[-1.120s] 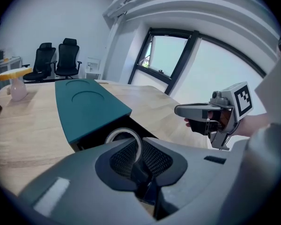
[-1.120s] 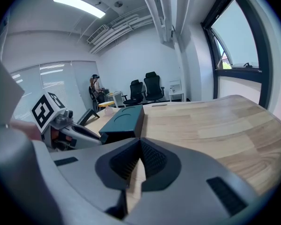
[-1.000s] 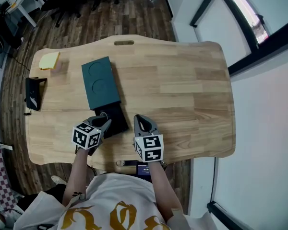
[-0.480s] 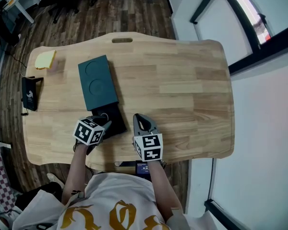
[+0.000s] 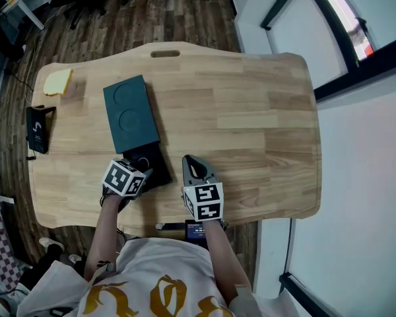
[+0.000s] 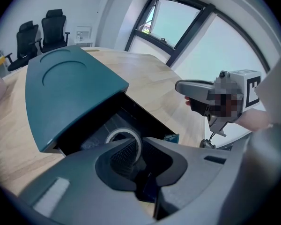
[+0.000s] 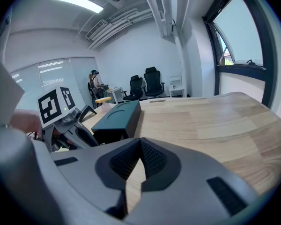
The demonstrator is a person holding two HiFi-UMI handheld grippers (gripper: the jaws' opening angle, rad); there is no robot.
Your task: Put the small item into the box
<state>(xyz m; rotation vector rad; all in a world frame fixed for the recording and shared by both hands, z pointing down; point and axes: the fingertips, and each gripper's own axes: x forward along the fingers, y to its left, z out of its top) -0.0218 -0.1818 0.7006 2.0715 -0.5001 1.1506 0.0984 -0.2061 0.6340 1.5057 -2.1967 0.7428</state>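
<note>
While the left gripper (image 5: 142, 168) (image 6: 138, 145) holds its jaws clamped on the wall of a pale ring (image 6: 123, 131), the right gripper (image 5: 191, 164) (image 7: 140, 142) hangs at its 3 o'clock with its jaws together and nothing between them. The ring, the small item of the task, sits at the mouth of the box (image 5: 130, 114) (image 6: 65, 93), over the dark tray (image 5: 157, 167) (image 6: 96, 125) that projects from the box's near end. Whether the ring touches the tray floor cannot be told. In the head view the box lies on the wooden table (image 5: 251, 117) and runs from the left gripper toward 11 o'clock. Its teal lid (image 5: 127, 104), marked with two shallow circles, covers the far part of the box and leaves the tray exposed. The right gripper points toward 12 o'clock above bare tabletop, just beside the tray but apart from it. At the table's 10 o'clock corner lies a yellow object (image 5: 57, 82), and at its 9 o'clock edge stands a black stand (image 5: 37, 128). The left gripper view also shows office chairs (image 6: 37, 34) beyond the table at 11 o'clock and a large window (image 6: 178, 25) at 1 o'clock.
</note>
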